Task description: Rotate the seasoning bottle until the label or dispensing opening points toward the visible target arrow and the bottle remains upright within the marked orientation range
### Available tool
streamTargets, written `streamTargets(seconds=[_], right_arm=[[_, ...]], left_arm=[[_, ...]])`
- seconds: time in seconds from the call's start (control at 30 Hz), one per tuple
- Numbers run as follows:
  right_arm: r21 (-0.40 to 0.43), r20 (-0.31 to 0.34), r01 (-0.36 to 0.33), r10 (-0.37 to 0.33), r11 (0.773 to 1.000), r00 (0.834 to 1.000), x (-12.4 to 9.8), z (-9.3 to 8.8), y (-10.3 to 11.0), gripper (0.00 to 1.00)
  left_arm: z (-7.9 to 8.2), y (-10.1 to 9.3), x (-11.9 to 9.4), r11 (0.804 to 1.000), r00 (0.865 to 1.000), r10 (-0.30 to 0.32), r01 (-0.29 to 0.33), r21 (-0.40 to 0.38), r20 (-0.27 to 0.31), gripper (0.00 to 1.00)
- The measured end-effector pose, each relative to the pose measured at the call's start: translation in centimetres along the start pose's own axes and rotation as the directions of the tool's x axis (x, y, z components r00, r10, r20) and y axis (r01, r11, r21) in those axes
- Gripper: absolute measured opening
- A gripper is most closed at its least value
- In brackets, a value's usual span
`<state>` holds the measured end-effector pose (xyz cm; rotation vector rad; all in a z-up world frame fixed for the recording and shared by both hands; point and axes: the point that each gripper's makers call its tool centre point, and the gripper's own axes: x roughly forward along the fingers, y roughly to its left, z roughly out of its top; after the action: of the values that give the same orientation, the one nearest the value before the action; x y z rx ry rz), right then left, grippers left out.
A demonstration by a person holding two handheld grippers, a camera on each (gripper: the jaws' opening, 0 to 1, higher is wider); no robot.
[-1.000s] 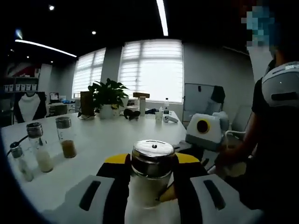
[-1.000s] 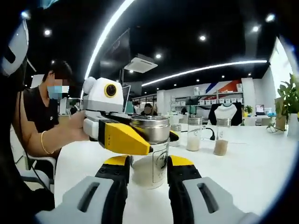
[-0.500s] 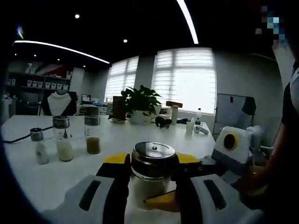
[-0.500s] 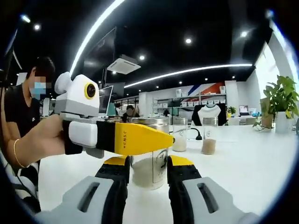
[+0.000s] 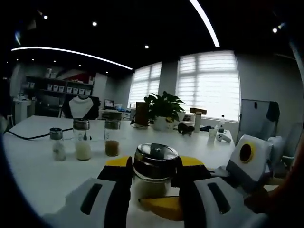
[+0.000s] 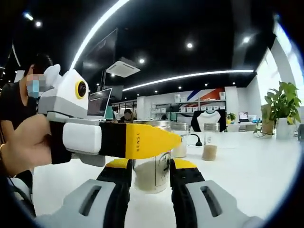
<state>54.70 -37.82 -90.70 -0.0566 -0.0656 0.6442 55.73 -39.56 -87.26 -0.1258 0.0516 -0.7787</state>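
Left gripper view, nearest first: the left gripper (image 5: 153,180) has its 2 black, yellow-tipped jaws pressed against either side of the seasoning bottle (image 5: 155,172), a glass jar with a shiny metal lid and pale granules inside, standing upright on the white table (image 5: 42,180). Under the jar's right side a yellow jaw tip of the right gripper (image 5: 164,208) pokes in, its white body rising at the right edge of this view. Farther back on the table, to the left, 3 small shakers (image 5: 83,145) stand in a row, 2 with white contents and 1 with brown. Beyond them sit a potted plant (image 5: 163,108) and some small clutter near bright shuttered windows (image 5: 208,83), with shelves and a white bust form off to the left. In the right gripper view, the right gripper (image 6: 151,183) frames the same seasoning bottle (image 6: 153,164) between its jaws, both sitting close against the glass low on the jar, so it appears clamped there. Across the front of the jar, near the lid, lies the left gripper (image 6: 164,141), its yellow jaw pointing right and its white body held by a person's hand (image 6: 21,147) at the left. Behind stand 2 shakers (image 6: 209,142), then the plant (image 6: 283,107) at the right and shelving along the far wall under ceiling light strips.
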Motion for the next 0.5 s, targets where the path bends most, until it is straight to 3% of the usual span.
streamTargets(seconds=[0.13, 0.27, 0.5], right_arm=[[-0.010, -0.001, 0.022, -0.022, 1.000, 1.000, 0.0, -0.4, -0.1, 0.29], [-0.022, -0.007, 0.044, -0.045, 0.999, 0.999, -0.2, -1.2, 0.1, 0.29], [-0.015, -0.012, 0.054, -0.054, 0.998, 0.998, -0.2, -1.3, 0.4, 0.29]], left_arm=[[0.0, 0.0, -0.4, 0.999, 0.999, 0.035, -0.035, -0.014, 0.002, 0.39], [-1.1, -0.5, -0.3, 0.998, 0.998, 0.054, -0.052, 0.048, -0.040, 0.39], [-1.2, 0.3, -0.3, 0.991, 0.992, 0.128, -0.128, 0.048, 0.001, 0.37]])
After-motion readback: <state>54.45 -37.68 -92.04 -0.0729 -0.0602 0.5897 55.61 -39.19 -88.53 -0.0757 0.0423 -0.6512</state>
